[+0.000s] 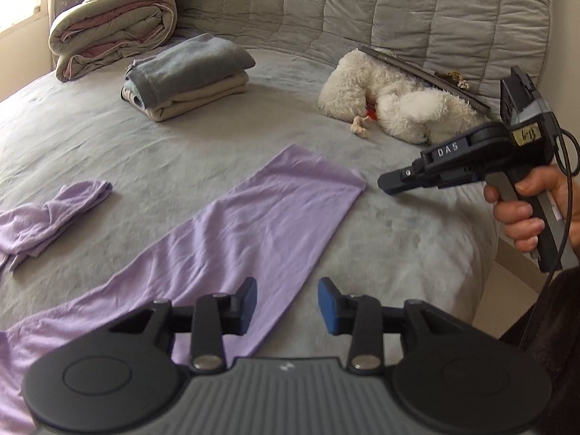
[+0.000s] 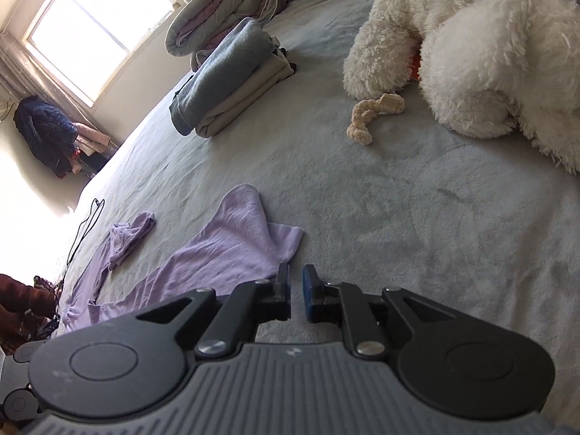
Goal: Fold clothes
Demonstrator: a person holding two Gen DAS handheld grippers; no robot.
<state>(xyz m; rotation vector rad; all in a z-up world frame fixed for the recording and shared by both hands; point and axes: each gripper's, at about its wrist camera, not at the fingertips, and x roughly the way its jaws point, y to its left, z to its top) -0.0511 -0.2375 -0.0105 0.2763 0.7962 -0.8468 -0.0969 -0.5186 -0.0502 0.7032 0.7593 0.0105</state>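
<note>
A lilac garment [image 1: 253, 224] lies spread on the grey bed [image 1: 108, 137], one long flat part running diagonally and another part bunched at the left [image 1: 54, 214]. My left gripper [image 1: 287, 306] hovers open over the flat part's near right edge, nothing between its blue pads. My right gripper [image 1: 389, 185], held by a hand, hangs just right of the garment's far end. In the right wrist view the right gripper [image 2: 296, 295] has its pads almost together, empty, just right of the lilac garment's [image 2: 224, 253] corner.
A folded stack of grey and beige clothes [image 1: 188, 76] sits at the back, and a rolled quilt [image 1: 112, 25] lies behind it. A white plush toy [image 1: 398, 105] and a small rope toy [image 1: 359, 125] lie at the right. The bed's edge [image 1: 485, 253] drops off on the right.
</note>
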